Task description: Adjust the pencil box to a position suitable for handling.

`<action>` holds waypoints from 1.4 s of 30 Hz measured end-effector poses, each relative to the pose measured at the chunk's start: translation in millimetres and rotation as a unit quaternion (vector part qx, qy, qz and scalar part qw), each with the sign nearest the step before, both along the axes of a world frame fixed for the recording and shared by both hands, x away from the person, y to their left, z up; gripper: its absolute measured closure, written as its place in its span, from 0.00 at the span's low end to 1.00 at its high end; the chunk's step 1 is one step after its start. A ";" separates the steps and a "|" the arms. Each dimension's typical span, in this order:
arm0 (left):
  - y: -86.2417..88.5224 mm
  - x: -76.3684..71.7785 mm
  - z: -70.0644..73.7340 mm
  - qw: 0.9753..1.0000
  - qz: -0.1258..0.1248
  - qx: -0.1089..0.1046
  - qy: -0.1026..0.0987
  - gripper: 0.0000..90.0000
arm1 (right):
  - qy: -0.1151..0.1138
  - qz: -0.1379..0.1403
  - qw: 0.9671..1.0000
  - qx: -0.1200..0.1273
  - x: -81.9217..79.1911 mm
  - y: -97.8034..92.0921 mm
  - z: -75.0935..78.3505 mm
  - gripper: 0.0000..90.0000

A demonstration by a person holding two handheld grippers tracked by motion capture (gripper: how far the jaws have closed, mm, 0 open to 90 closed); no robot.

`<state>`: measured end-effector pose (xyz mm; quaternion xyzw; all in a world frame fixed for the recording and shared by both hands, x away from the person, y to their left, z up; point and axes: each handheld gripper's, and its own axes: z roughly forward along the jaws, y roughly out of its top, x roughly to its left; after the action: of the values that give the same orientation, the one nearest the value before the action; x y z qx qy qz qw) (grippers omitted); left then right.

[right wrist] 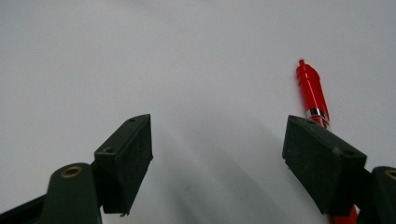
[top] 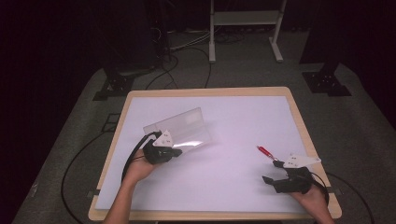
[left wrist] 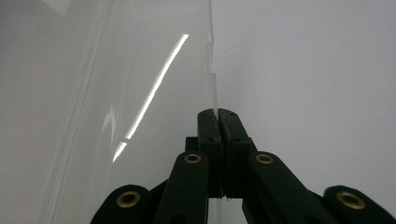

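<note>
The left gripper [top: 175,151] pinched the clear plastic sleeve [top: 182,128] by its edge, while the right gripper [right wrist: 217,154] gaped beside the red pen [right wrist: 312,91], apparently next to grasp it.

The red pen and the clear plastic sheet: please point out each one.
red pen [right wrist: 312,88], right gripper view, on its red barrel.
clear plastic sheet [top: 184,123], high view, on the middle of its raised part.

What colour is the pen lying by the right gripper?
Red, with a thin silver band; the slim plastic pen shows best in the right gripper view, beside the open right gripper.
</note>
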<state>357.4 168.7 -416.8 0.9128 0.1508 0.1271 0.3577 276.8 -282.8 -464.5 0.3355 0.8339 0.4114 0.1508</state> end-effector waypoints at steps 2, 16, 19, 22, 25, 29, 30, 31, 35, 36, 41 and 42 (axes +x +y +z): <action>-1.5 -0.5 0.2 1.000 -0.002 0.001 0.000 0.99 | 0.001 -0.001 1.000 0.000 0.0 -0.7 -0.1 0.26; -15.8 -8.4 4.2 1.000 -0.024 -0.011 -0.002 0.99 | -0.002 0.000 1.000 0.001 -1.7 -1.3 1.1 0.26; -19.3 -8.3 3.7 1.000 -0.029 -0.007 -0.002 0.99 | -0.002 -0.001 1.000 0.000 -1.4 -1.7 1.0 0.26; -28.2 -8.8 2.2 0.999 -0.040 -0.005 -0.001 0.99 | -0.002 -0.003 1.000 0.000 -1.3 -3.9 0.4 0.26; -34.5 -9.3 1.7 0.999 -0.048 -0.006 -0.002 0.99 | -0.001 -0.006 1.000 0.001 -0.9 -5.5 1.1 0.26; -38.9 -9.7 1.2 0.999 -0.053 -0.006 -0.001 0.99 | -0.004 -0.007 1.000 0.002 -0.8 -6.8 1.8 0.26; -40.2 -9.9 1.0 0.998 -0.055 -0.006 -0.001 0.99 | -0.004 -0.007 1.000 0.002 -0.8 -6.8 1.8 0.26; -43.2 -11.4 0.7 0.998 -0.058 -0.008 -0.002 0.99 | -0.002 -0.007 1.000 0.000 -0.7 -7.1 1.7 0.26; -48.7 -13.0 0.7 0.998 -0.068 -0.011 -0.005 0.99 | -0.002 -0.010 1.000 0.002 -0.5 -9.4 2.1 0.26; -50.7 -13.9 0.3 0.997 -0.070 -0.010 -0.005 0.99 | -0.001 -0.011 1.000 0.002 -0.5 -9.8 2.2 0.26; -62.1 -16.7 -2.9 0.996 -0.084 -0.007 -0.004 0.99 | -0.005 -0.011 1.000 0.002 -1.2 -11.2 2.8 0.26; -64.5 -17.6 -4.2 0.996 -0.085 -0.012 -0.002 0.99 | -0.006 -0.011 1.000 0.002 -1.3 -11.7 3.0 0.26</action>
<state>339.8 104.3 -421.0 0.9176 0.0735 0.0967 0.3785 275.4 -294.5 -461.5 0.3431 0.8284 0.4132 0.1594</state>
